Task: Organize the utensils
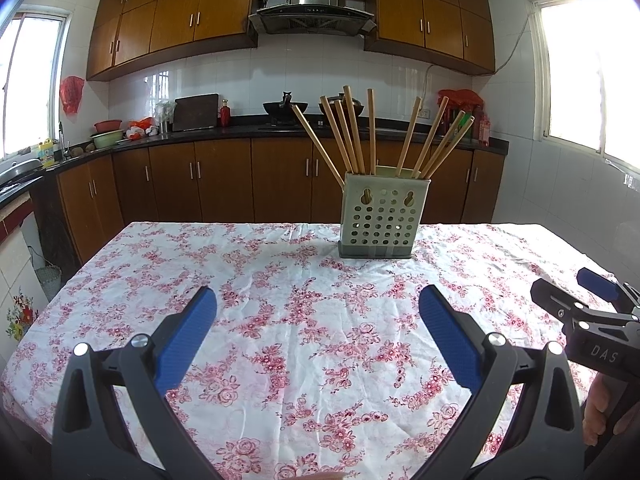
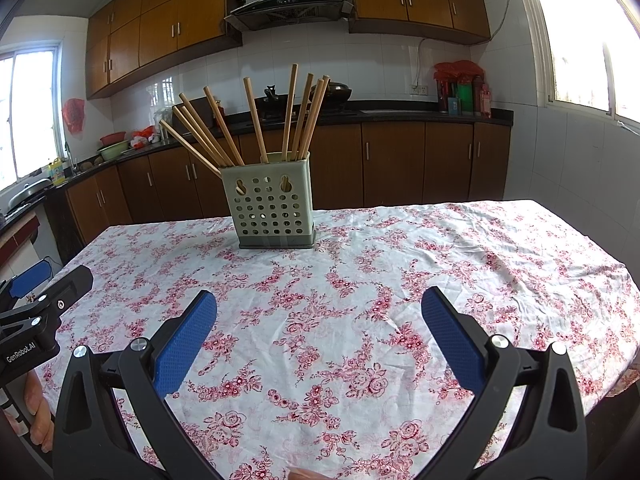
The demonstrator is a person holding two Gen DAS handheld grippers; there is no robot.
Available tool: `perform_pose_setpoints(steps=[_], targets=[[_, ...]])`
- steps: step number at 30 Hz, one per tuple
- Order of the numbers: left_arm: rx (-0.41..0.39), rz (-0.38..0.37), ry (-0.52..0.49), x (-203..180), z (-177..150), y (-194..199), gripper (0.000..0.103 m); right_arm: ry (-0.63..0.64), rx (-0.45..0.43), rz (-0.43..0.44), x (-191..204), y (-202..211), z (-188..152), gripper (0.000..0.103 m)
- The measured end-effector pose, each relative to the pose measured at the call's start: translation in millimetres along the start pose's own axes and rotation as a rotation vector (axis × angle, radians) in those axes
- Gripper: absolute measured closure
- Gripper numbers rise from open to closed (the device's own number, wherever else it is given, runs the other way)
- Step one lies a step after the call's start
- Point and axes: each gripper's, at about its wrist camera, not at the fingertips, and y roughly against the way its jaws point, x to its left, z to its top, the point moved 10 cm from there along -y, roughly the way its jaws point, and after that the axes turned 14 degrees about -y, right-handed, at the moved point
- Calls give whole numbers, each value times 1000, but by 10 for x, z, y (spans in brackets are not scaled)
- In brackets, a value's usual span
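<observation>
Fingers [image 1: 448,340] of the left gripper [image 1: 316,344] are spread wide and hold nothing above the floral-clothed surface [image 1: 280,300]; the perforated holder [image 1: 378,216] of wooden chopsticks [image 1: 352,136] stands ahead, slightly right of centre, sticks fanning upward. From the right wrist, the right gripper [image 2: 318,344] likewise gapes empty, the holder [image 2: 270,204] ahead and slightly left. Neither hand seems clearly nearer; nothing loose lies on the cloth, so organizing looks essentially complete.

Daylit kitchen, both views sharp. Windows [image 1: 576,76] [image 2: 588,32] overexposed to white at the sides; glare on the wall tiles [image 1: 168,80]. Fisheye bends cabinets [image 2: 160,28] and darkens the frame corners. Shadows soft.
</observation>
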Motion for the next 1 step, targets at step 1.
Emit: perform_pose_setpoints(steps=[1], targets=[[0, 0, 0, 0, -2, 2, 4, 0, 0, 0, 0, 0, 0, 2]])
